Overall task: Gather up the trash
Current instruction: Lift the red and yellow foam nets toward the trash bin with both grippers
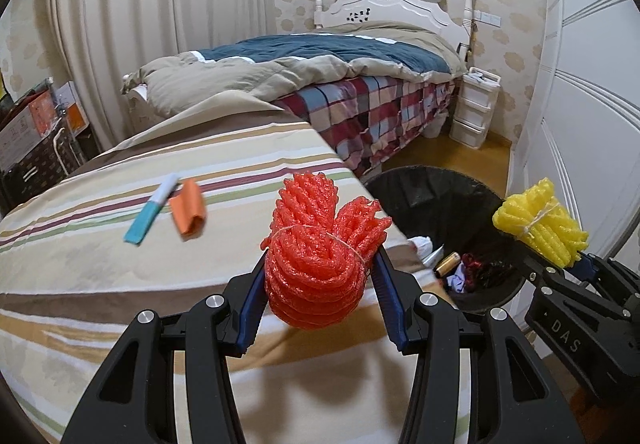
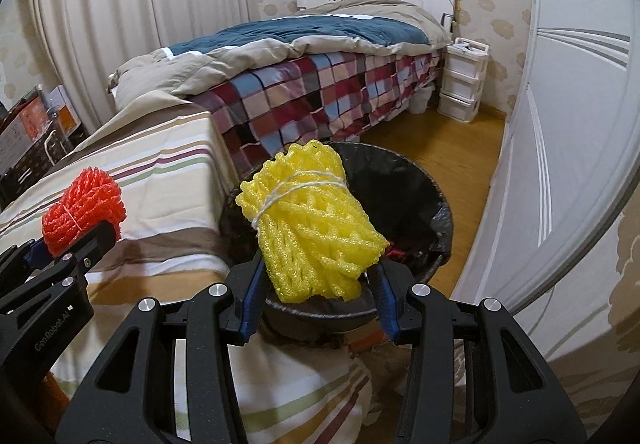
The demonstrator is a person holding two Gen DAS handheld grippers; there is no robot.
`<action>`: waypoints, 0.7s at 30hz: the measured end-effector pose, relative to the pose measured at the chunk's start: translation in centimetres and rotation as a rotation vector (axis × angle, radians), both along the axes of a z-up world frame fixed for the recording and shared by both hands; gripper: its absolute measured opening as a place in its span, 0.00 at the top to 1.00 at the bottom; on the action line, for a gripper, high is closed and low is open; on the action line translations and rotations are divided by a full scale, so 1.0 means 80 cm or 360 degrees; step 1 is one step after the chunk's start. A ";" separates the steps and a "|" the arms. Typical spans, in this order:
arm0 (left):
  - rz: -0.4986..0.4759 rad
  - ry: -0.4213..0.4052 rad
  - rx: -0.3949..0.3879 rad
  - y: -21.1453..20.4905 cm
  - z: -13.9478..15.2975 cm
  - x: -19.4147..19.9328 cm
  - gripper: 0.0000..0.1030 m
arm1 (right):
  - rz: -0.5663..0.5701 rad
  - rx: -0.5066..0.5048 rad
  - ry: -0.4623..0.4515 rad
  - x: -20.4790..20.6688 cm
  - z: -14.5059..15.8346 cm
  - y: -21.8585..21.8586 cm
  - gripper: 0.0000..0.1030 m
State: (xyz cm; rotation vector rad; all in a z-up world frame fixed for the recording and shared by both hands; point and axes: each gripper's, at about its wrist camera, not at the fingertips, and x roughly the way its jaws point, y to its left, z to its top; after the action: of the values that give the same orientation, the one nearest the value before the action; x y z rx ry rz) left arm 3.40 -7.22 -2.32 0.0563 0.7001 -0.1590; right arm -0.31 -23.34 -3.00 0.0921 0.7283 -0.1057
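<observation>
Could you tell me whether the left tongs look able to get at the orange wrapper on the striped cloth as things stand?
Probably not yet: the left tongs are shut on the red foam net. The orange wrapper lies uncovered beside a blue-and-white pen, so the way is free once the net is dropped.

Left hand-held gripper (image 1: 320, 276) clamps red foam net (image 1: 320, 256).
</observation>
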 end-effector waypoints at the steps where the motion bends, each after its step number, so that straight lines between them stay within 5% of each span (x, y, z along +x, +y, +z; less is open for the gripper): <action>1: -0.0004 0.0003 -0.0003 -0.004 0.000 0.004 0.52 | -0.0004 -0.0004 0.0000 0.003 0.000 -0.002 0.57; 21: -0.0056 0.0020 0.0004 -0.073 -0.003 0.072 0.52 | -0.0120 0.0020 -0.0014 0.072 -0.001 -0.053 0.56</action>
State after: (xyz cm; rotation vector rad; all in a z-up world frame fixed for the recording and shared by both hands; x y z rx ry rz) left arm 9.16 -13.06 -2.59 0.0704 0.7119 -0.1922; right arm 5.44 -27.61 -3.06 0.1322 0.7167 -0.1724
